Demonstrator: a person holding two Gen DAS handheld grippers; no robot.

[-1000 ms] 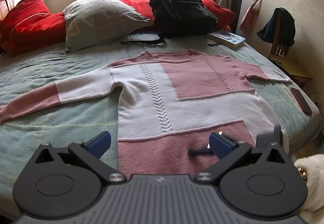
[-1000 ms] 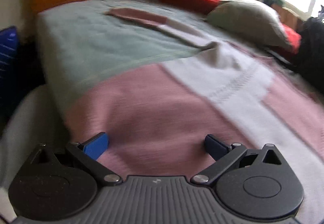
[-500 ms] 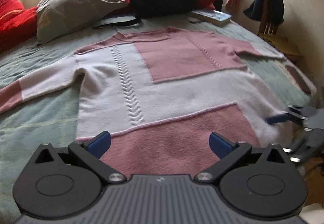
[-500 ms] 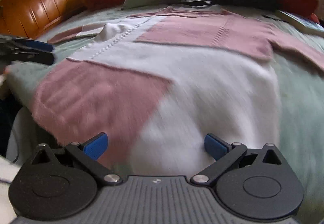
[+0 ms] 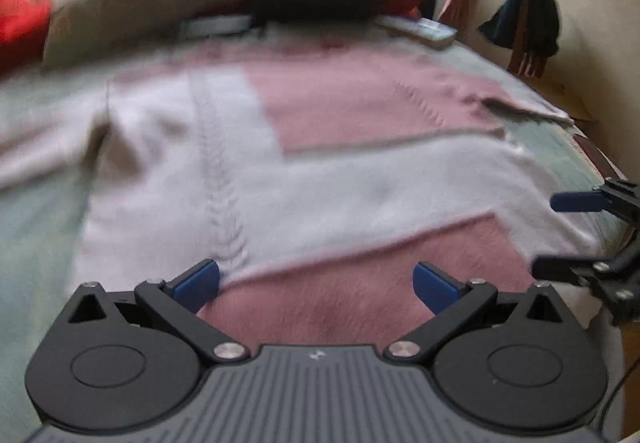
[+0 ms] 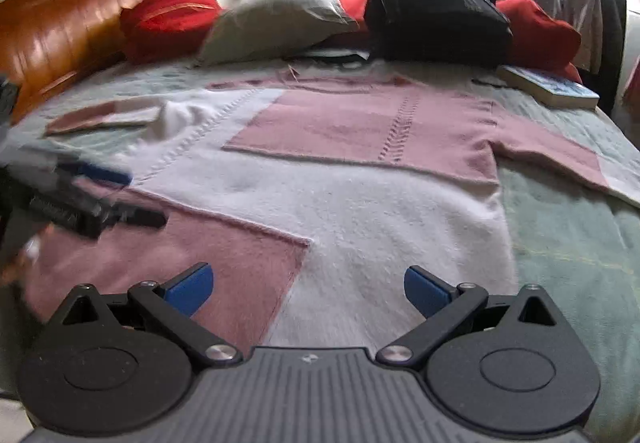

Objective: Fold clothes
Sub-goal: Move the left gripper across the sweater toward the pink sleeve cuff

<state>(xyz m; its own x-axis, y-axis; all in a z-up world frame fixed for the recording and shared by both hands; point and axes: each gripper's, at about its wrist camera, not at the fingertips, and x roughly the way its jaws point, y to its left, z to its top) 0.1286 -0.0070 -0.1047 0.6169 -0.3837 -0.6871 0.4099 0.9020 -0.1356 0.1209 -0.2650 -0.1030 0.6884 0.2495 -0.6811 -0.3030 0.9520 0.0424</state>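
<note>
The bed point(image 6: 568, 235), under a pale green cover, carries the whole workpiece. A pink-and-white sweater point(image 6: 360, 203) lies flat and face up across it, neckline toward the pillow point(image 6: 276, 19) and black backpack point(image 6: 432, 19), both sleeves spread outward. A book point(image 6: 548, 87) sits near the far right shoulder, clear of the cloth.

The left gripper point(image 5: 316, 283) hangs low over the pink hem panel, its jaws spread wide with nothing between them. The right gripper point(image 6: 308, 285) hangs over the hem where pink meets white, also wide apart and empty. Each appears at the edge of the other's view, so both are at the near hem, one toward each bottom corner.

Judgement: the step in hand is seizing the hem for the first fold. To do it well, each claw should bite at its own corner, taking both layers of knit, not the bedcover beneath. The two should close together and lift evenly, keeping the hem taut and straight. The left view is blurred, so exact contact there cannot be confirmed.
</note>
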